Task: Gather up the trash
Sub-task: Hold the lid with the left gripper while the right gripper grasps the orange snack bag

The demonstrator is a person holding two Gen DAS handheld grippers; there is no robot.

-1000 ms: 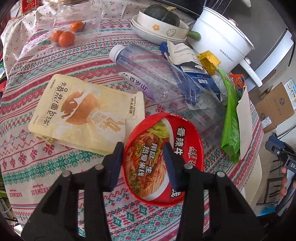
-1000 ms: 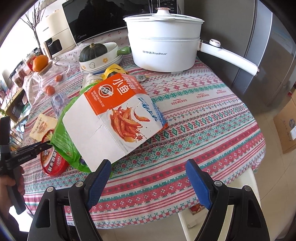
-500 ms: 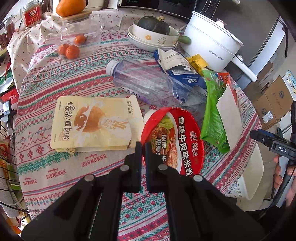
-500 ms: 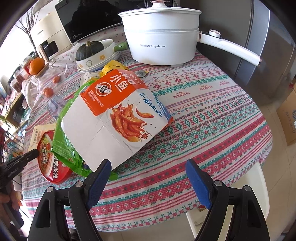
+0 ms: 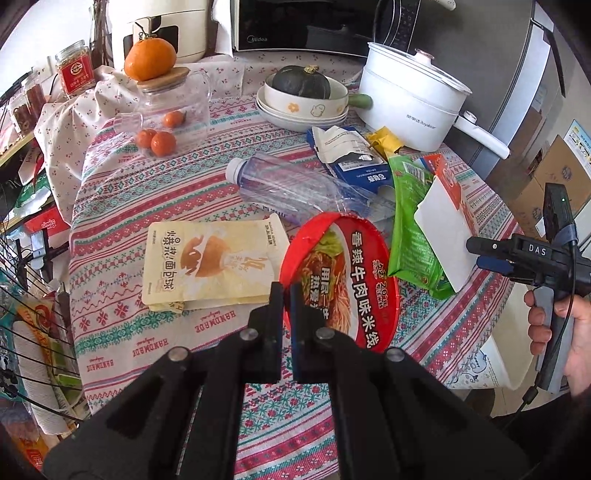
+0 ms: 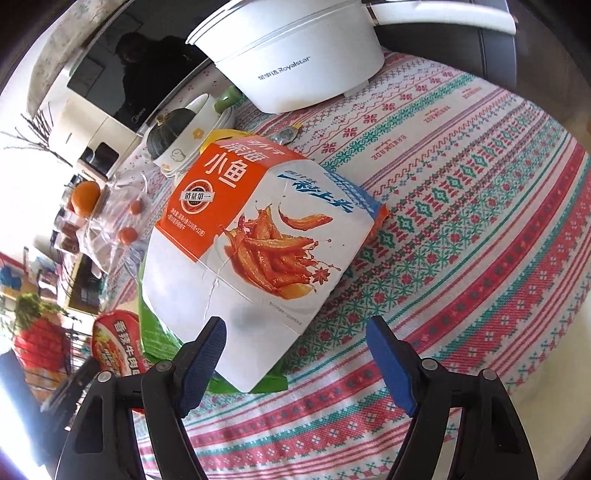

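My left gripper (image 5: 287,295) is shut on the near rim of a red instant-noodle lid (image 5: 343,280), which tilts up off the tablecloth. Beside it lie a cream snack pouch (image 5: 210,266), a clear plastic bottle (image 5: 295,188), a blue torn wrapper (image 5: 354,162), a green bag (image 5: 412,229) and an orange-and-white fish snack box (image 5: 443,210). My right gripper (image 6: 295,354) is open, its fingers at the near edge of the fish snack box (image 6: 251,243), which lies on the green bag (image 6: 155,332). The red lid (image 6: 114,347) shows at the left.
A white electric pot (image 5: 410,107) with a long handle, stacked bowls holding a dark squash (image 5: 299,96), a glass jar with oranges (image 5: 170,107) and a microwave (image 5: 306,26) stand at the back. A wire rack (image 5: 33,332) is left of the table. Cardboard boxes (image 5: 554,173) sit on the floor at the right.
My left gripper has shut on the red lid's rim and pulled back and up, tilting the lid. My right gripper has moved closer to the fish snack box, still open.
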